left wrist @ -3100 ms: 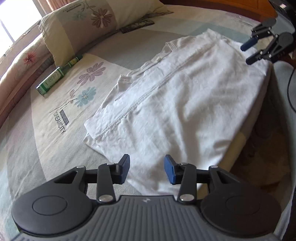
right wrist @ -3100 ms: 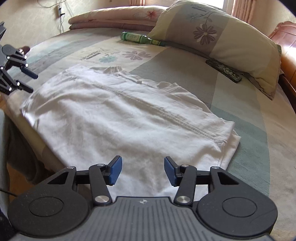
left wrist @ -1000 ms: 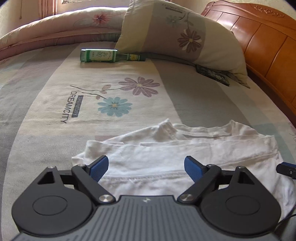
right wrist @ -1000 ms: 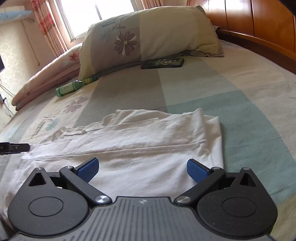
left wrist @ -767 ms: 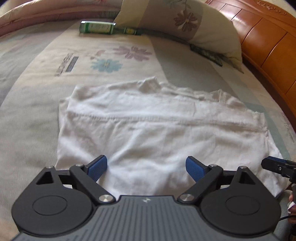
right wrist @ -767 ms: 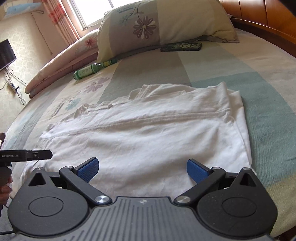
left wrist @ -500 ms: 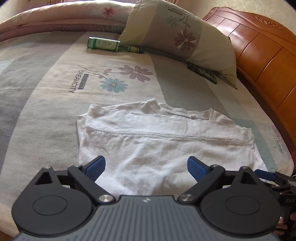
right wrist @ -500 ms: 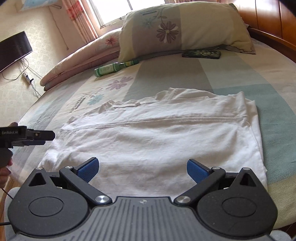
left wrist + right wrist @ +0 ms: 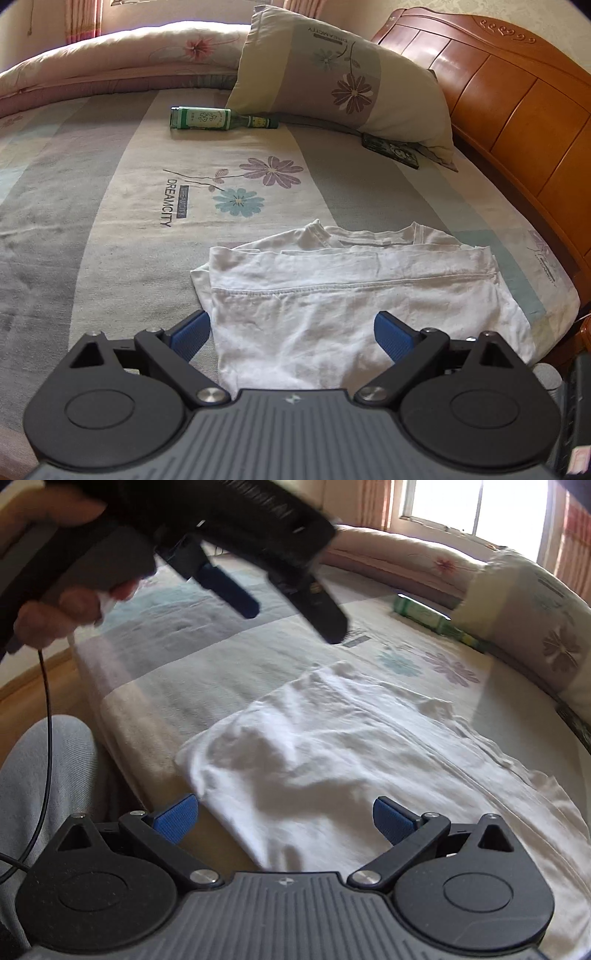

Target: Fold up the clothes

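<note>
Trouble here would come mostly from the edge: the white shirt [image 9: 347,295], folded into a long band, lies on the bed [image 9: 110,221] at its near edge, and a careless pull could drag it off. Both left tongs [image 9: 291,332] and right tongs [image 9: 286,814] stand wide apart, holding nothing. A shallow pinch would lift only the top layer and undo the fold. The two tools are close together in the right view, so they could collide.
</note>
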`<state>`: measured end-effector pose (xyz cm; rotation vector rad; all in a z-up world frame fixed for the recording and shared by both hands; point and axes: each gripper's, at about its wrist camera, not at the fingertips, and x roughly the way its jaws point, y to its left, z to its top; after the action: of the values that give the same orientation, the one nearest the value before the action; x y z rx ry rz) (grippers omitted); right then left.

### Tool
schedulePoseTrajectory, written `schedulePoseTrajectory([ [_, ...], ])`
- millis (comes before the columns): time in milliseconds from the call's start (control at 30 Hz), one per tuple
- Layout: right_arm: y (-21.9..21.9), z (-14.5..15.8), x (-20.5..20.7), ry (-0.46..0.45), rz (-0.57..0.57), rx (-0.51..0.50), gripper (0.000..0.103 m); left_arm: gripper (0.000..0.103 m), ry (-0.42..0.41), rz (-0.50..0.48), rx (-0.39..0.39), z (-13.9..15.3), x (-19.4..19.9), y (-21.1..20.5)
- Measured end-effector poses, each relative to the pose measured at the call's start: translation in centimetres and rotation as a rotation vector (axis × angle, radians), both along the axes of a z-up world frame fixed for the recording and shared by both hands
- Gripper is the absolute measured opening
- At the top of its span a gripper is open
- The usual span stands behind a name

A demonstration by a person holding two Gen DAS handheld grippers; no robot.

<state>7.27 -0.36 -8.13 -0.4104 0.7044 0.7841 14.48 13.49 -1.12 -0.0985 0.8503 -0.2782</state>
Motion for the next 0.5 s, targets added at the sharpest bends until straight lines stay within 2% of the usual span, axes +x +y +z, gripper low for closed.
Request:
schedulePoseTrajectory([
  [133,4.2,-1.7,-0.6,-0.086,0.026,-0.131,0.103,0.095,0.005,-0.008,-0.009,-0.6,-0.4,1.3],
  [233,5.9,-2.3,-0.3,-0.189,-0.024,-0.192,0.103,0.095,0.009,-0.007,-0.021,-1.2,-0.6,2.2],
  [267,6.2,-2.1,-0.1,-0.204,-0.039,-0.183,0.103,0.095,0.009,-0.005,-0.026,-1.3,-0.7,2.5],
  [400,5.8,0.3,0.0,-0.172,0.007,0.014,0.103,0.095,-0.003,0.014,-0.037,-1.5,-0.8,3.9],
  [500,3.9,0.5,0.2,-0.135,-0.005,0.015,0.103,0.095,-0.009,0.03,-0.057,-1.5,-0.8,4.7],
])
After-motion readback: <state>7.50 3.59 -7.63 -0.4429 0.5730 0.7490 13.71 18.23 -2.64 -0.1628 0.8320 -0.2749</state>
